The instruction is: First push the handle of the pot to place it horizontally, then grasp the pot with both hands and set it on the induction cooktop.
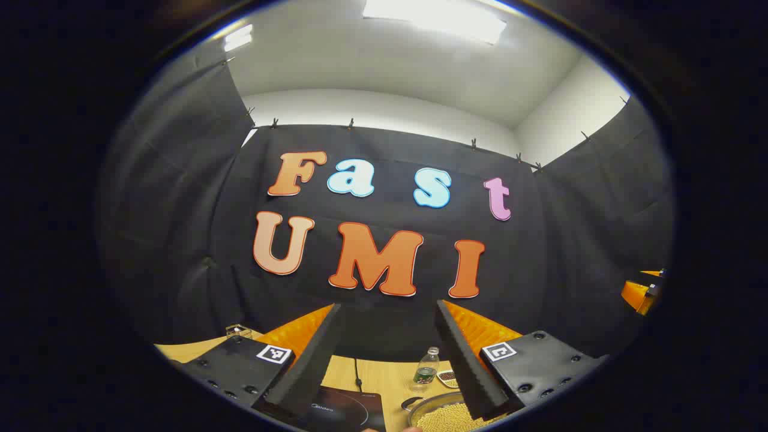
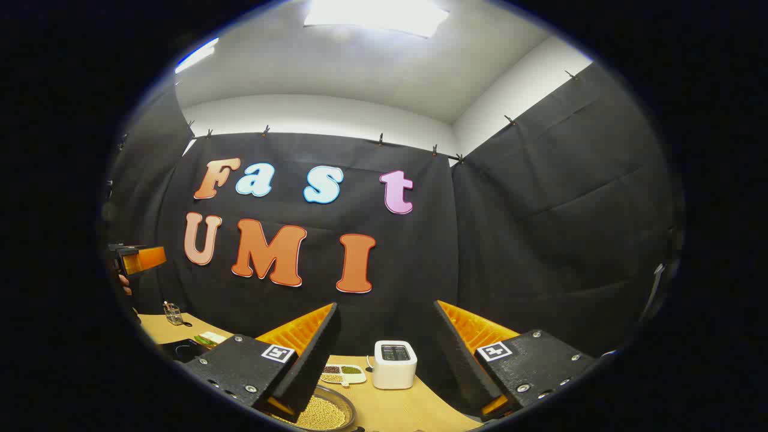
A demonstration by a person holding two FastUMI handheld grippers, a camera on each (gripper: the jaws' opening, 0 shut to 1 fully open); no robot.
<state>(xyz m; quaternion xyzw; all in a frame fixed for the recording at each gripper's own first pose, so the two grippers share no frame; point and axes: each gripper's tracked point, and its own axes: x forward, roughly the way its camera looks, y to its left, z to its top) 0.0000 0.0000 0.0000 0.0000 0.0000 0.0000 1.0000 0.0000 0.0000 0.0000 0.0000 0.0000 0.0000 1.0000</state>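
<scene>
The pot [image 1: 453, 415] of pale beans sits on the surface [image 1: 384, 375] beside the induction cooktop [image 1: 345, 411]. Both the left gripper [image 1: 387, 360] and right gripper [image 2: 384, 360] are raised above it, level, fingers spread and gripping nothing.

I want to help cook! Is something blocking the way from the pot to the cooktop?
Nothing visible does. In the left gripper view the pot full of beans sits right beside the induction cooktop, with only bare table between them.
</scene>
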